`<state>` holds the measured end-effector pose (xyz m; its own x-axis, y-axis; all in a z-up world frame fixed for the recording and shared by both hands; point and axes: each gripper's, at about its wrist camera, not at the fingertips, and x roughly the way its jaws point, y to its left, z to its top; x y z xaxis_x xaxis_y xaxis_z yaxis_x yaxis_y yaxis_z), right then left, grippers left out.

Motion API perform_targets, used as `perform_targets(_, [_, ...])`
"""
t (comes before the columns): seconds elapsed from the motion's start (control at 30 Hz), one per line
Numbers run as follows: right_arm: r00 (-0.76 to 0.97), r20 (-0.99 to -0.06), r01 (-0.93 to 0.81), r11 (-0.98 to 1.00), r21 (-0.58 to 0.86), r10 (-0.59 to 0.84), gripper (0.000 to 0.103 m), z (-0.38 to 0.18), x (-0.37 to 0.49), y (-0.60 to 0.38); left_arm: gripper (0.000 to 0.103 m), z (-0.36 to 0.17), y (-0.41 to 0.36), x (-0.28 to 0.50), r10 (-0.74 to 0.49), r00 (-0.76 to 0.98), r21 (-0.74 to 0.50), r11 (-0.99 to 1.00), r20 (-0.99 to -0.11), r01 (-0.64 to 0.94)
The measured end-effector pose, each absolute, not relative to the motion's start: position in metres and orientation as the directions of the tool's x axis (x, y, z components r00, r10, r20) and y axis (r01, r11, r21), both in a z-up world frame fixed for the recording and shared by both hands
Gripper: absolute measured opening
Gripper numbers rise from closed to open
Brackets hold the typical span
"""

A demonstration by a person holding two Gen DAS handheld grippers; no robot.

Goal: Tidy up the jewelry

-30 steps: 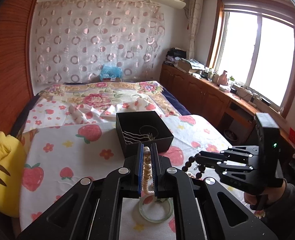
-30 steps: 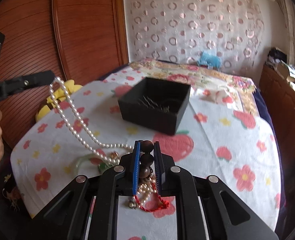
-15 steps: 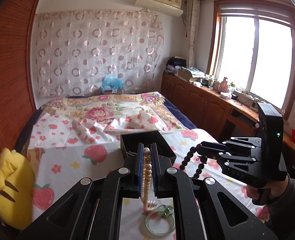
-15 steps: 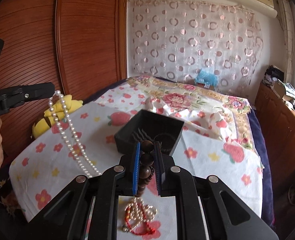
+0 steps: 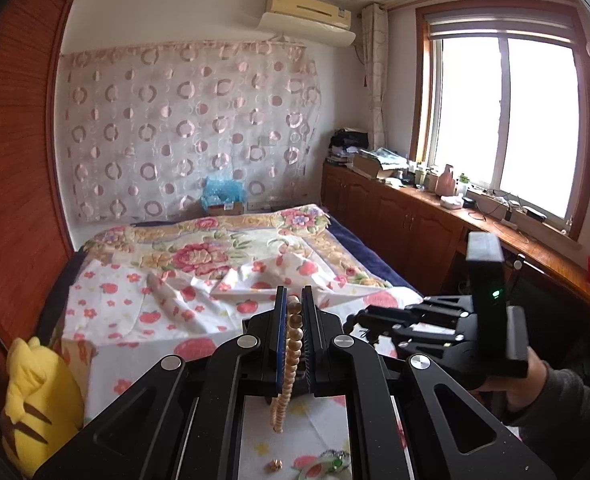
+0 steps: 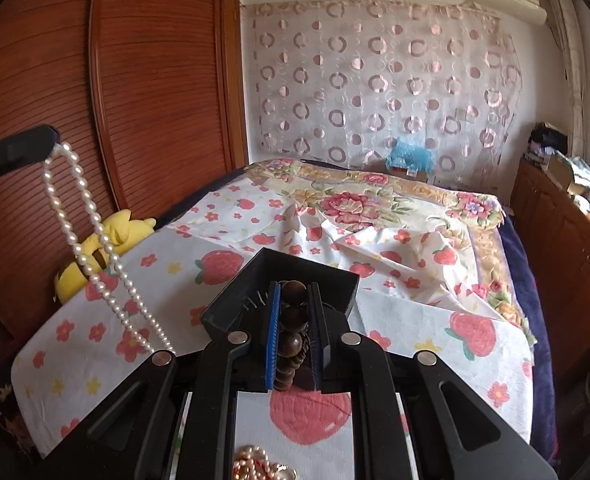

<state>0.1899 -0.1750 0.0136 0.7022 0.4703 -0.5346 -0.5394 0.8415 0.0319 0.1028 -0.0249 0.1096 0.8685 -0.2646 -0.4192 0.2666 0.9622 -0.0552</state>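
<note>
My left gripper (image 5: pixel 293 294) is shut on a cream pearl necklace (image 5: pixel 285 384), which hangs in a strand below its fingers. In the right wrist view the left gripper (image 6: pixel 53 145) shows at the left edge, the pearl necklace (image 6: pixel 83 216) dangling from it in a long loop above the bed. My right gripper (image 6: pixel 293 290) is shut on a dark wooden bead bracelet (image 6: pixel 293 316). Just beyond its fingertips sits an open black box (image 6: pixel 231 300) on the strawberry-print cloth. In the left wrist view the right gripper (image 5: pixel 359 318) hovers at the right, and the box is hidden.
A green bangle (image 5: pixel 327 466) and a small gold piece (image 5: pixel 275 465) lie on the cloth below the left gripper. A pile of pink pearls with red cord (image 6: pixel 255 466) lies below the right one. A yellow plush toy (image 6: pixel 107 240) rests by the wooden wardrobe at the left; cabinets line the right.
Both grippers have risen with their strands. The pearl necklace has come up off the cloth and now hangs free. The black box has dropped behind the left fingers.
</note>
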Motion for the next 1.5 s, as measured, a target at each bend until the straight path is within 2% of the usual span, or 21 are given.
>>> perform_targets(0.33, [0.681, -0.549, -0.538, 0.84, 0.073, 0.484, 0.015, 0.012, 0.221, -0.165, 0.006, 0.13, -0.036, 0.136, -0.253, 0.877, -0.035, 0.964, -0.408, 0.262])
perform_targets(0.6, [0.623, -0.617, -0.527, 0.841, 0.124, 0.481, 0.016, -0.021, 0.235, -0.162, 0.006, 0.133, -0.045, 0.161, -0.244, 0.875, -0.029, 0.966, -0.419, 0.255])
perform_targets(0.73, [0.623, -0.625, -0.533, 0.84, 0.102, 0.471, 0.03, -0.028, 0.23, -0.165, 0.006, 0.129, -0.047, 0.172, -0.241, 0.869, -0.028, 0.967, -0.432, 0.254])
perform_targets(1.27, [0.636, -0.63, -0.496, 0.862, 0.108, 0.445, 0.03, -0.048, 0.197, -0.217, 0.007, 0.091, -0.063, 0.204, -0.217, 0.821, -0.024, 0.97, -0.528, 0.241])
perform_targets(1.3, [0.636, -0.63, -0.494, 0.862, 0.109, 0.444, 0.03, -0.05, 0.194, -0.219, 0.008, 0.091, -0.064, 0.204, -0.218, 0.82, -0.023, 0.97, -0.53, 0.243])
perform_targets(1.43, [0.633, -0.633, -0.498, 0.86, 0.109, 0.446, 0.03, -0.057, 0.175, -0.225, 0.024, 0.081, -0.062, 0.192, -0.211, 0.819, -0.001, 0.969, -0.533, 0.249])
perform_targets(1.5, [0.628, -0.638, -0.503, 0.858, 0.105, 0.446, 0.03, -0.06, 0.167, -0.227, 0.024, 0.072, -0.06, 0.183, -0.209, 0.816, 0.006, 0.968, -0.539, 0.252])
